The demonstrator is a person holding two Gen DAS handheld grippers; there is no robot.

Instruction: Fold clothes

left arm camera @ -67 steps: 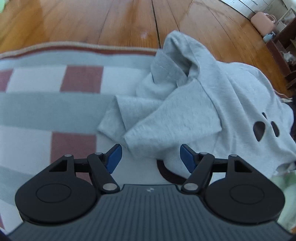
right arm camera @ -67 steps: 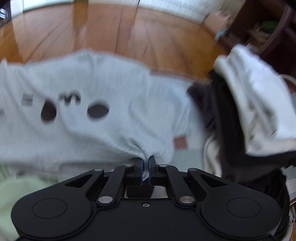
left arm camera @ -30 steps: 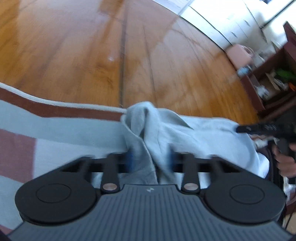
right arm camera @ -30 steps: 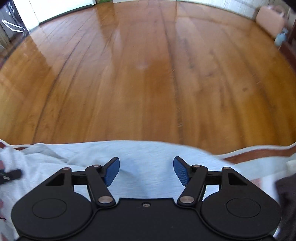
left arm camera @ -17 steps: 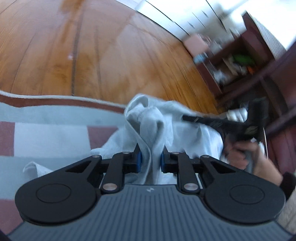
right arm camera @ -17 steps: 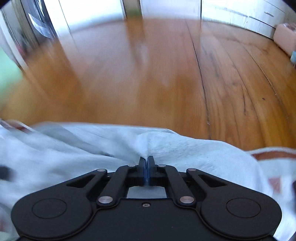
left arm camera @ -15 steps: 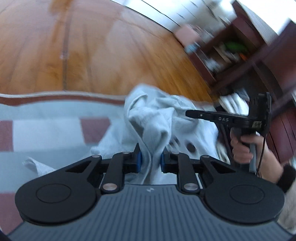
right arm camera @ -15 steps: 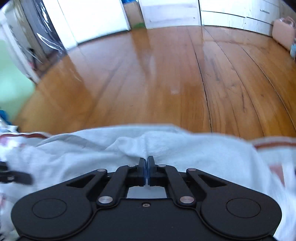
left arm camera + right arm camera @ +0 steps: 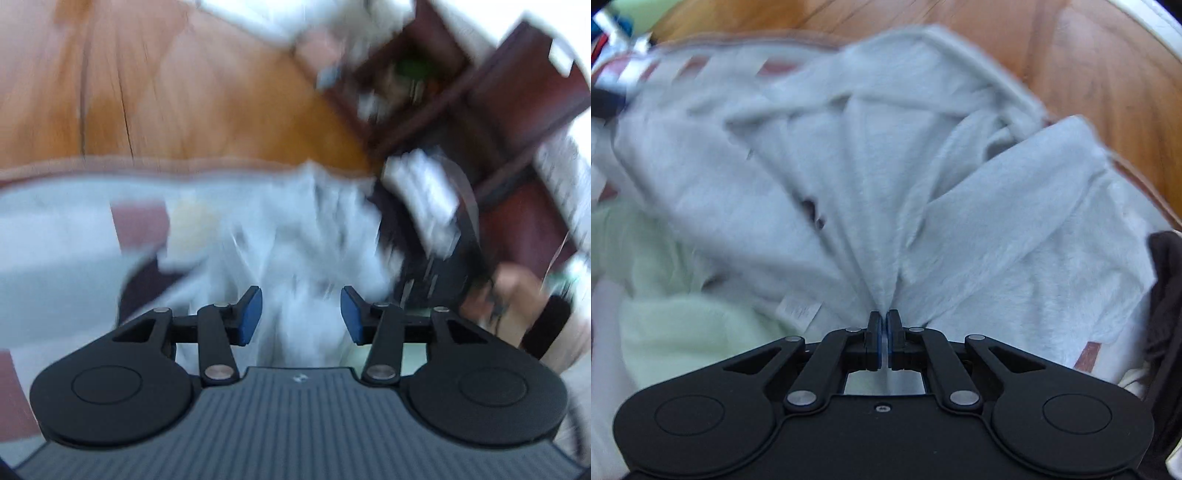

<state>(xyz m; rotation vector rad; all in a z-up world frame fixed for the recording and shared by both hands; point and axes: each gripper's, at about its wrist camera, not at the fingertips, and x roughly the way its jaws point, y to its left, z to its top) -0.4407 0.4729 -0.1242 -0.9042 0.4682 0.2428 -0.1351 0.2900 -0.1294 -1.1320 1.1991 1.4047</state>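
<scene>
The grey sweatshirt (image 9: 871,177) lies rumpled on a striped rug (image 9: 55,236) at the edge of the wooden floor (image 9: 166,85), beside a pale green garment (image 9: 683,325) and a dark pile (image 9: 1167,295). It looks soft, light and limp, so it should sag wherever it is not held; the seamed hem or shoulders seem the surest places to grip. The right tongs (image 9: 884,334) are pinched nearly shut on a gathered fold of it, though their jaws are easing apart a little. The left tongs (image 9: 301,308) are opening, with blurred grey cloth in front of the blue pads (image 9: 251,314) and nothing visibly pressed. Half a second ago the left tongs were clamped on a bunch of the sweatshirt; they have since let go, while the right has swung over to look down on the garment
</scene>
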